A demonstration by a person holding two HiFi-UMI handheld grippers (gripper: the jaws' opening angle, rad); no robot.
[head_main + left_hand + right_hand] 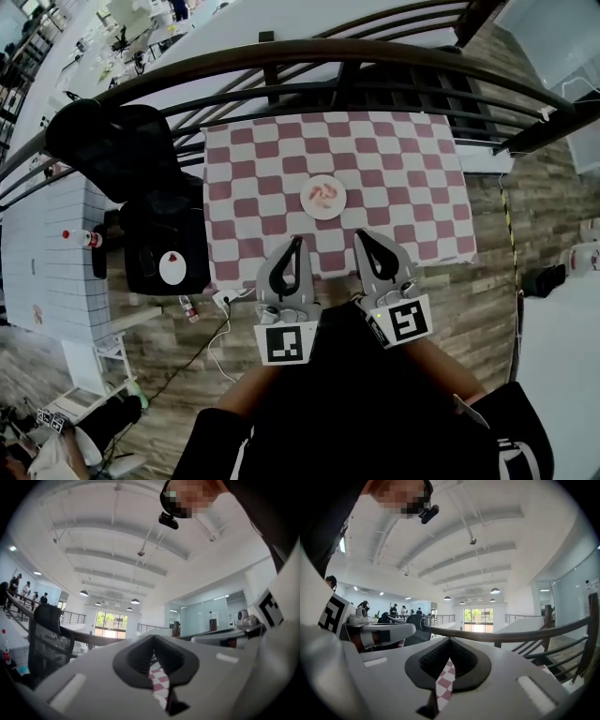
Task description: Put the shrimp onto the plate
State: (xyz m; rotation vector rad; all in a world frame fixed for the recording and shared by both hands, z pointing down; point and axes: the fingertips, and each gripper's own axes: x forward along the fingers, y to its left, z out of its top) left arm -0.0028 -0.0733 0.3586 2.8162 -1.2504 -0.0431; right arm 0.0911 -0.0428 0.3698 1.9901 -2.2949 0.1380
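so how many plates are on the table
1. The plate sits near the middle of the checkered tablecloth, with the pink shrimp on it. No other plate seems hidden.

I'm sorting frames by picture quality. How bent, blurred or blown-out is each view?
Head view: strong fisheye, the railing bows into an arc; the plate and shrimp are small and lack detail. Left gripper view: dark round vignette, foreground soft, windows blown out. Right gripper view: the same vignette and soft foreground, windows glaring.
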